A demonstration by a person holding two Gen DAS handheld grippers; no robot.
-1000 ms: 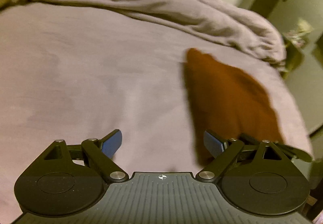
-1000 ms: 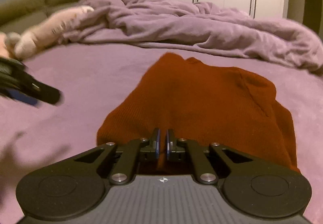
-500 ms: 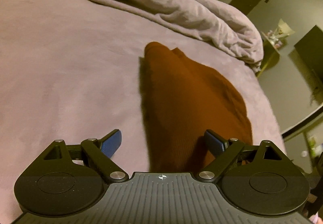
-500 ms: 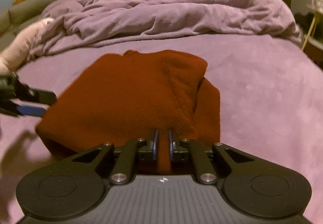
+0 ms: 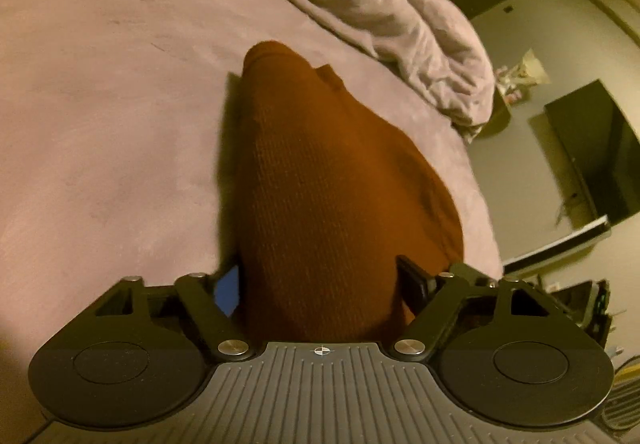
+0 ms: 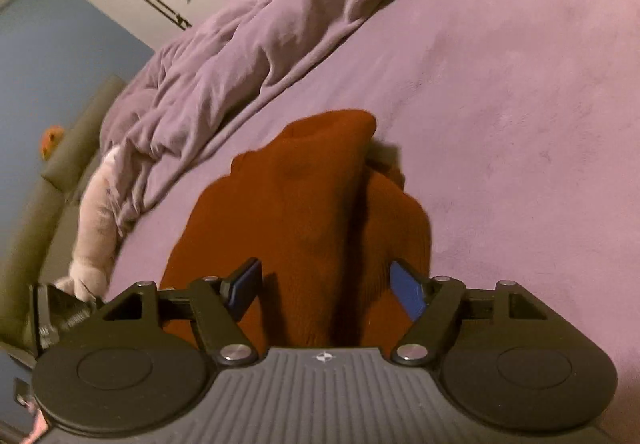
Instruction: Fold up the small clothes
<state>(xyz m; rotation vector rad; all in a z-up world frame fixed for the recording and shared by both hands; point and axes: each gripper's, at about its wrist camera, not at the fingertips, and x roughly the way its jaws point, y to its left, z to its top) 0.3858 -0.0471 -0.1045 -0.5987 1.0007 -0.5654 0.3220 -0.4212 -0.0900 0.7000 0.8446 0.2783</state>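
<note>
One rust garment [image 5: 332,203], two spread grippers.

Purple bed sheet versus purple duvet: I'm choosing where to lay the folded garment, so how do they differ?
The bed sheet lies smooth and flat; the duvet is bunched into deep wrinkles. The sheet carries the rust-brown garment; the duvet sits heaped along the far edge, apart from it. Both are the same purple.

Dim, warm indoor light leaves both views soft and grainy. The rust-red garment [image 5: 332,203] casts a dark shadow to its left on the bed [image 5: 100,103]. Fisheye distortion bends the room's edges around the garment, with slight motion blur.
</note>
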